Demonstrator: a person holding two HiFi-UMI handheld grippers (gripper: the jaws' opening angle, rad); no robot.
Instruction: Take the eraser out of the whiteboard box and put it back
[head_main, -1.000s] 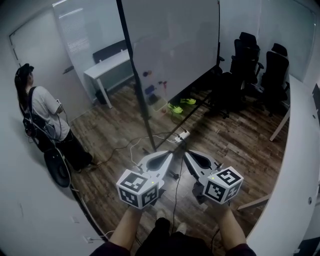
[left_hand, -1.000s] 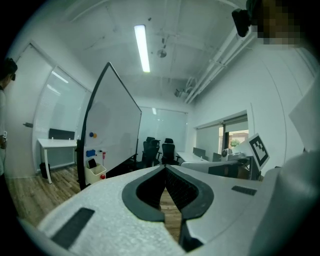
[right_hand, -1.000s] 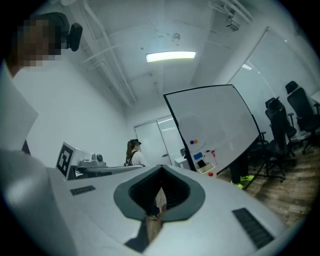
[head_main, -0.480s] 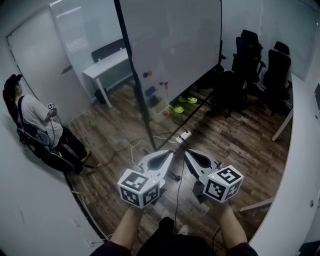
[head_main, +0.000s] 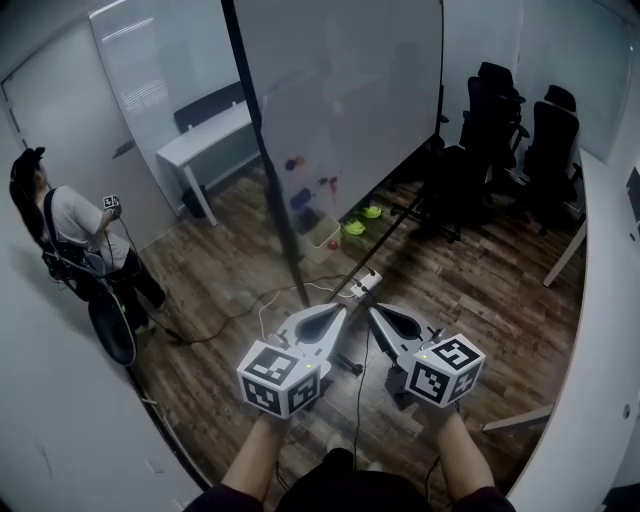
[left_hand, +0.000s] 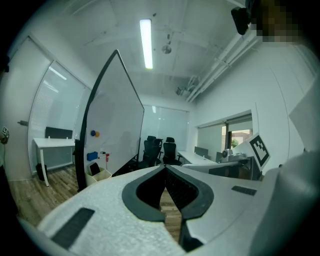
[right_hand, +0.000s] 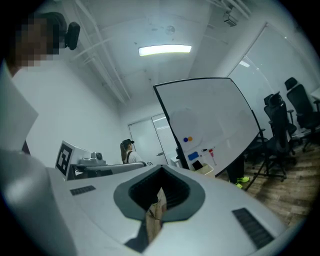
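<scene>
A whiteboard (head_main: 345, 95) on a black stand fills the middle of the head view. A blue block (head_main: 300, 198), two round magnets (head_main: 293, 163) and a red-capped marker (head_main: 327, 183) stick to its lower part. At its foot stands a cream box (head_main: 325, 236), seen too in the left gripper view as the box (left_hand: 99, 175) with a dark flat thing (left_hand: 94, 168) upright inside. My left gripper (head_main: 343, 307) and right gripper (head_main: 371, 309) are held side by side, well short of the board, both shut and holding nothing. The left gripper (left_hand: 165, 167) and the right gripper (right_hand: 161, 167) point toward the board.
A person (head_main: 75, 235) stands by the left wall. A white desk (head_main: 205, 135) is behind the board, black office chairs (head_main: 520, 130) at the back right, a long white table (head_main: 600, 300) on the right. A power strip (head_main: 365, 280) with cables and green shoes (head_main: 355, 225) lie on the wood floor.
Both grippers and the camera have come a little closer to the whiteboard, jaws unchanged. The person at the left has shifted along the wall.
</scene>
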